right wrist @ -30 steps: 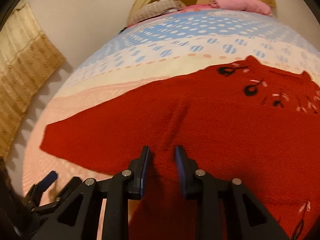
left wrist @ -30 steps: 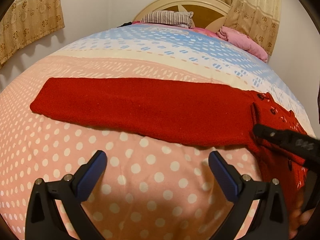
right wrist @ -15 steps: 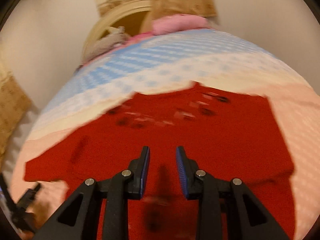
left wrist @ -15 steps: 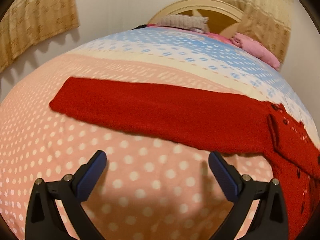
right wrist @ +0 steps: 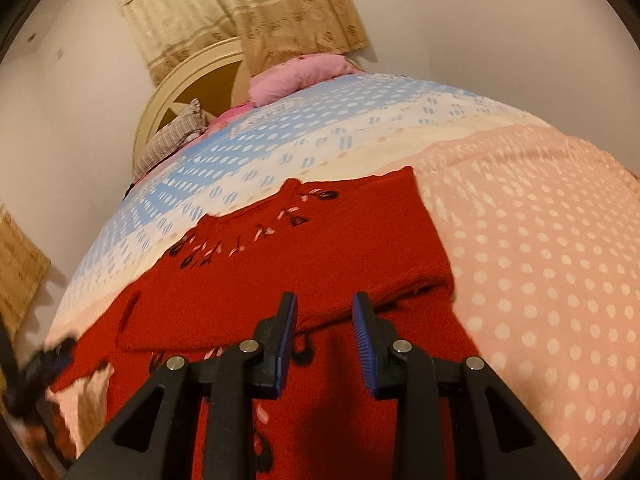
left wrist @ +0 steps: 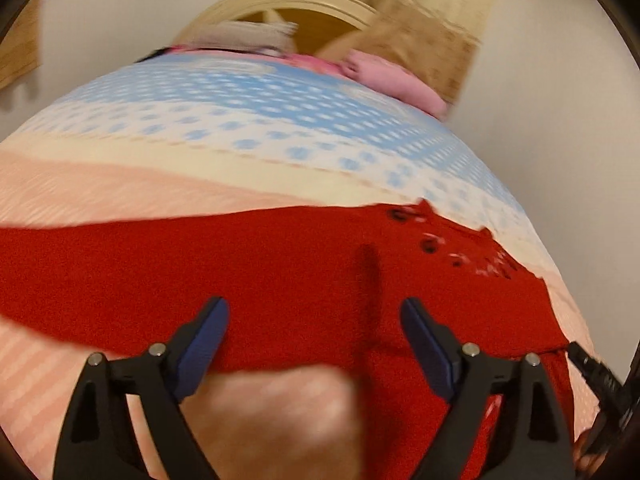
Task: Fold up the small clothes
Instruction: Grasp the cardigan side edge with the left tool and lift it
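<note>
- Fingers, L gripper (left wrist: 314, 344): spread wide, nothing between; tips over near edge of the red top (left wrist: 280, 272). View blurred w/ motion.
- Fingers, R gripper (right wrist: 325, 336): narrow gap, not fully closed; nothing visibly pinched. Tips sit at the free edge of a folded-over flap (right wrist: 360, 256), which crosses just beyond them.
- Red top: knit, lies flat on bed (right wrist: 540, 264), on the pink dotted part of the cover. Dark + pale motifs (right wrist: 248, 240) run in a line toward the far edge.
- Layout, L view: sleeve (left wrist: 100, 264) stretches out long to the left; long axis runs left–right across the view. Body of garment to the right and toward the camera.
- Layout, R view: flap already turned over the body; lower layer runs down under the gripper toward the camera.
- Key relation: garment lies directly ahead of and beneath both sets of tips. L is nearer the outstretched sleeve; R is nearer the flap edge. R tool's black tip shows at lower right of L view (left wrist: 592, 368).
- Judgement: sleeve not yet folded in; prob. L's job, closing on cloth and carrying it rightward along the long axis.
- Bkgd: headboard (right wrist: 188, 80), pink pillow (right wrist: 296, 76), curtain (right wrist: 240, 4).
</note>
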A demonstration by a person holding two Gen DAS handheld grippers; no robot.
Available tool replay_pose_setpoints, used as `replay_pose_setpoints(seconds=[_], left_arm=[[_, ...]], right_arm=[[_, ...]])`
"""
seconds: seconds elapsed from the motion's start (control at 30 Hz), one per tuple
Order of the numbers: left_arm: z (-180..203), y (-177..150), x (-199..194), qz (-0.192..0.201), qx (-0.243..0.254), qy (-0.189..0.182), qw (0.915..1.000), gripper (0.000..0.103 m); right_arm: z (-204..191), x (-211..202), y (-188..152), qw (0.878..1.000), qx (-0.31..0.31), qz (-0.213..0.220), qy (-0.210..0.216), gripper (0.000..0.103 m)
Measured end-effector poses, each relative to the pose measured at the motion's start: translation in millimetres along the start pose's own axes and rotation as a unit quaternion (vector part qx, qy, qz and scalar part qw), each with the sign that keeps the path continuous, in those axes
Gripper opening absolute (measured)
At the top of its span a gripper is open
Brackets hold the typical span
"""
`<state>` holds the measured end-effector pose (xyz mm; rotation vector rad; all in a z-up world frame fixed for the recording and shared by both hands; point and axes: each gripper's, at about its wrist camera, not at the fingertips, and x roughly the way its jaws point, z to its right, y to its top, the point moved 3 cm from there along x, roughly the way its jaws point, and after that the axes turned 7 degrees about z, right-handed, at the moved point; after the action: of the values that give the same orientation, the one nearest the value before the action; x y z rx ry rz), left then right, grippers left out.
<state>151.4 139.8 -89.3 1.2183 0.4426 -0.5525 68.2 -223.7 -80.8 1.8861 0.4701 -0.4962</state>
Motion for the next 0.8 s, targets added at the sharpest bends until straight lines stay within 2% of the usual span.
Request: replay_pose_setpoints(seconds=[0.1, 0.17, 0.2, 0.23, 0.27, 0.37, 0.43, 0.53, 0.6, 0.7, 0.8], left_arm=[[28, 2, 37, -0.037, 0.021, -0.013, 0.999, 0.079], [38, -2, 57, -0.067, 0.019, -0.029, 0.9972, 0.063], [42, -6, 64, -0.078, 0.016, -0.032, 0.9963, 0.059], [45, -8, 65, -0.069, 0.021, -0.021, 0.9971, 0.055], [49, -8, 64, -0.053, 0.034, -0.012, 0.998, 0.043], [53, -8, 63, -0.051, 0.026, -0.029, 0.9979, 0.013], [53, -5, 59, -0.048, 0.024, -0.039, 0.9978, 0.008], [51, 3, 44, -0.017, 0.034, -0.042, 0.9984, 0.008], [47, 7, 40, -0.012, 0.024, -0.05, 0.9984, 0.008], [46, 4, 45, -0.013, 0.034, -0.029, 0.9989, 0.008], [37, 1, 49, -0.019, 0.018, -0.023, 0.9994, 0.008]], right_arm=[[-9, -4, -9, 1.0, -0.011, -0.005, 0.011, 0.03], [-11, -7, -13, 1.0, -0.021, -0.007, 0.012, 0.03], [-13, -8, -15, 0.999, -0.03, -0.007, 0.01, 0.03], [-13, -10, -15, 0.999, -0.036, -0.005, 0.006, 0.03], [-13, -12, -15, 0.999, -0.041, -0.003, 0.002, 0.03], [-4, -19, -13, 0.999, -0.04, 0.007, -0.012, 0.03], [5, -21, -11, 0.999, -0.03, 0.013, -0.024, 0.03], [18, -21, -8, 0.999, -0.014, 0.017, -0.039, 0.03], [27, -21, -7, 0.999, -0.001, 0.02, -0.048, 0.03], [39, -20, -5, 0.998, 0.018, 0.021, -0.054, 0.03], [47, -20, -1, 0.997, 0.029, 0.027, -0.068, 0.03]])
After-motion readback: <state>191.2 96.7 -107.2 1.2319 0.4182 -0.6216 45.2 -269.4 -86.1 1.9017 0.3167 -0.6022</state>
